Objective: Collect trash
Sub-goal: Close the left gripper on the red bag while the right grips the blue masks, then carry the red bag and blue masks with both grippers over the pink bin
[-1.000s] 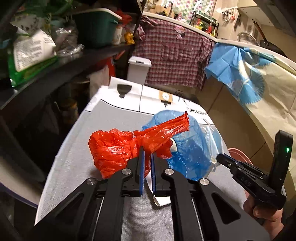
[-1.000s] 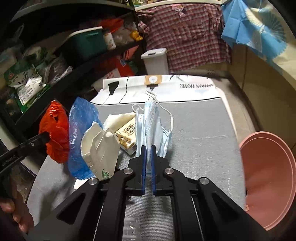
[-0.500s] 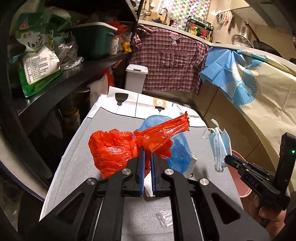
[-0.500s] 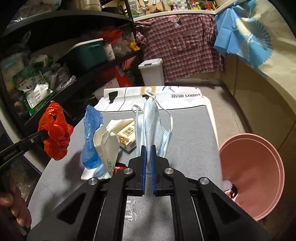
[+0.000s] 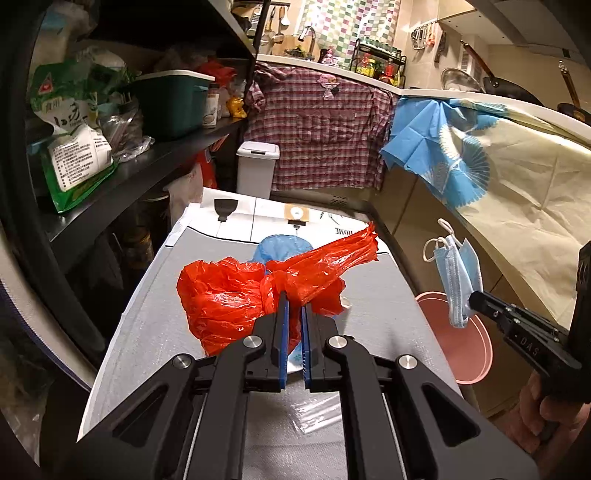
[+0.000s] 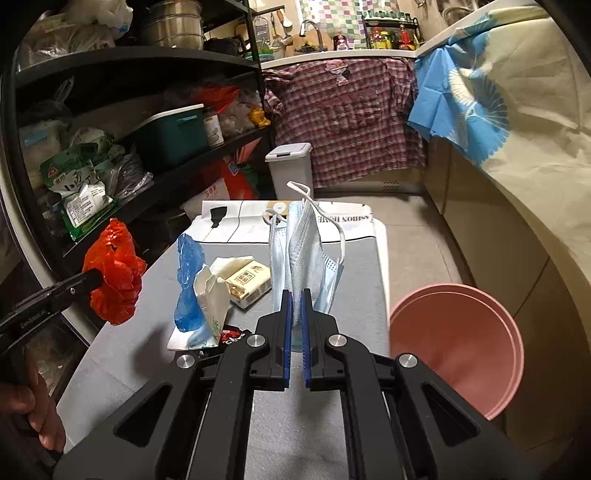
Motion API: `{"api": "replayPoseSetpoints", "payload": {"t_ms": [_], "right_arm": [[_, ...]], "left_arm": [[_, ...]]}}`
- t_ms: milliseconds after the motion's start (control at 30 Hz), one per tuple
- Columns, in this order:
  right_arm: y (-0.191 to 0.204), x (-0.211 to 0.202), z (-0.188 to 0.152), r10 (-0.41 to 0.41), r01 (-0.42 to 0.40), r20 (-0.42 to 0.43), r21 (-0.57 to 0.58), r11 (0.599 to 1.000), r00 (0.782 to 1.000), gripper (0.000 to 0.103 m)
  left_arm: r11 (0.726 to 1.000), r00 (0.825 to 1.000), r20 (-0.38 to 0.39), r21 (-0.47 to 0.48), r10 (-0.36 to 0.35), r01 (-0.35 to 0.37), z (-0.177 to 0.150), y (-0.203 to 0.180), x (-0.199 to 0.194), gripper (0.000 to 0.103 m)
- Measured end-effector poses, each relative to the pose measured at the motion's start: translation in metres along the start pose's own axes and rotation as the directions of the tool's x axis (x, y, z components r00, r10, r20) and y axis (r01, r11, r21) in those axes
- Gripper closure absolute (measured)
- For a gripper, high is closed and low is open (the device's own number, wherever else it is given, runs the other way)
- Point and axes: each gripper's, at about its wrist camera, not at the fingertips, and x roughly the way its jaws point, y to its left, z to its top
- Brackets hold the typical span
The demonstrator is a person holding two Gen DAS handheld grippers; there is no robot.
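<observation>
Both loads have risen off the tabletop point(image 6: 354, 280): left tongs point(image 5: 293, 314) clamped on the red bag point(image 5: 229, 295), right tongs point(image 6: 295, 306) on the face mask point(image 6: 303, 254), ready for the pink bin point(image 6: 461, 350)

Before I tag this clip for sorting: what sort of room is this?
Most likely a home kitchen: a faucet against the checkered tile wall, pans hanging above the counter, and a pantry shelf crowded with food bags.

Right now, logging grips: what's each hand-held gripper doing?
Left hand-held gripper: closed on crumpled red plastic bag.
Right hand-held gripper: closed on pale blue face mask.
</observation>
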Motion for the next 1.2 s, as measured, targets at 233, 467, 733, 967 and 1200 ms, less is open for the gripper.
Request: {"api": "replayPoseSetpoints", "payload": {"t_ms": [233, 467, 733, 967, 1200], "right_arm": [[-0.011, -0.02, 0.002, -0.022, 0.022, 0.013, 0.004, 1.0, 1.0, 0.098], [-0.035, -0.041, 0.007, -0.057, 0.056, 0.028, 0.025, 0.998, 0.998, 0.098], [-0.081, -0.065, 0.011, -0.138, 0.135, 0.046, 0.07, 0.988, 0.989, 0.098], [-0.118, -0.072, 0.011, -0.192, 0.183, 0.053, 0.14, 0.973, 0.98, 0.098], [-0.148, -0.064, 0.0, -0.219, 0.21, 0.021, 0.201, 0.957, 0.976, 0.098]], "left_arm": [[1.0, 1.0, 0.005, 0.017, -0.02, 0.02, -0.002, -0.012, -0.008, 0.097], [0.999, 0.999, 0.005, 0.033, -0.043, 0.043, -0.005, -0.025, -0.014, 0.097], [0.994, 0.997, 0.004, 0.077, -0.079, 0.079, -0.009, -0.049, -0.019, 0.097], [0.985, 0.993, -0.002, 0.127, -0.117, 0.117, -0.006, -0.079, -0.02, 0.097], [0.973, 0.985, -0.028, 0.152, -0.173, 0.175, -0.003, -0.12, -0.004, 0.097]]}}
